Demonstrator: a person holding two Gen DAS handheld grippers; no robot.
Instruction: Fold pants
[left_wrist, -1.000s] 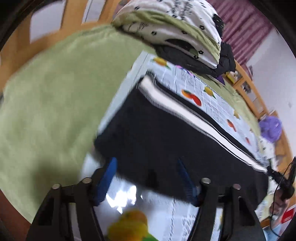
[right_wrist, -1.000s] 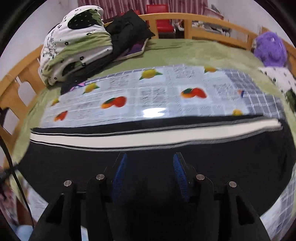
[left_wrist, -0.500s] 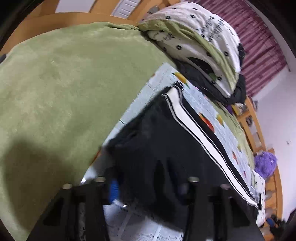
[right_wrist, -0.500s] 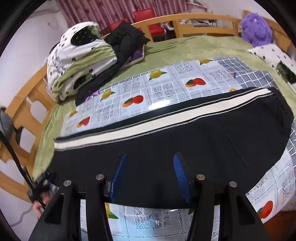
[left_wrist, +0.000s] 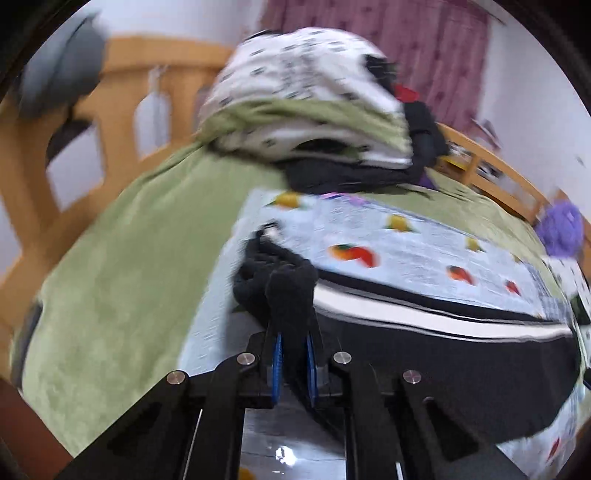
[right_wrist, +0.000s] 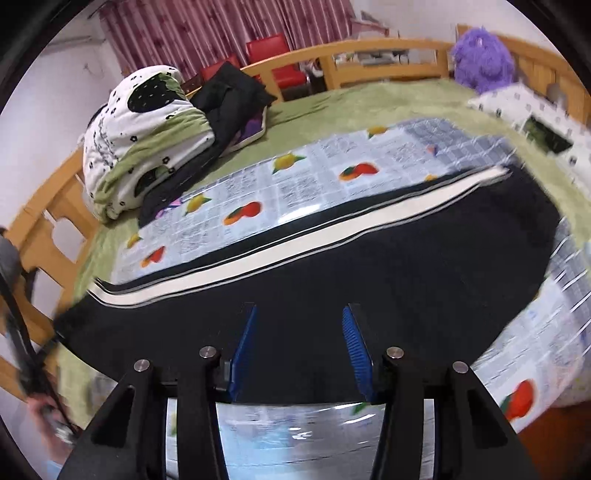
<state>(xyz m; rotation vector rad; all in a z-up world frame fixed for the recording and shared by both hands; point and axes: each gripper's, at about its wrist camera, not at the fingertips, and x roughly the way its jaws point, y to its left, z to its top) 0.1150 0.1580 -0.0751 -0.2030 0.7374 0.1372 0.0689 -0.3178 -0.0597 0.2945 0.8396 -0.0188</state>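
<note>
Gripping a bunched end of the black pants (left_wrist: 424, 369), the left gripper (left_wrist: 293, 363) has its blue pads clamped tight on the fabric at lower centre of the left wrist view, with the cloth rising in a dark knot above the fingertips. To its right the pants stretch toward the right edge of the frame, a white side stripe (left_wrist: 406, 314) running along the far edge. They lie on a fruit-print plastic sheet (left_wrist: 406, 243) over a green bed cover (left_wrist: 122, 280). Folded bedding (left_wrist: 310, 96) sits at upper centre.

In the right wrist view the pants cross mid-frame. The right gripper (right_wrist: 299, 347), lower centre, is closing, its pads apart above the cloth and not pressing it.
</note>
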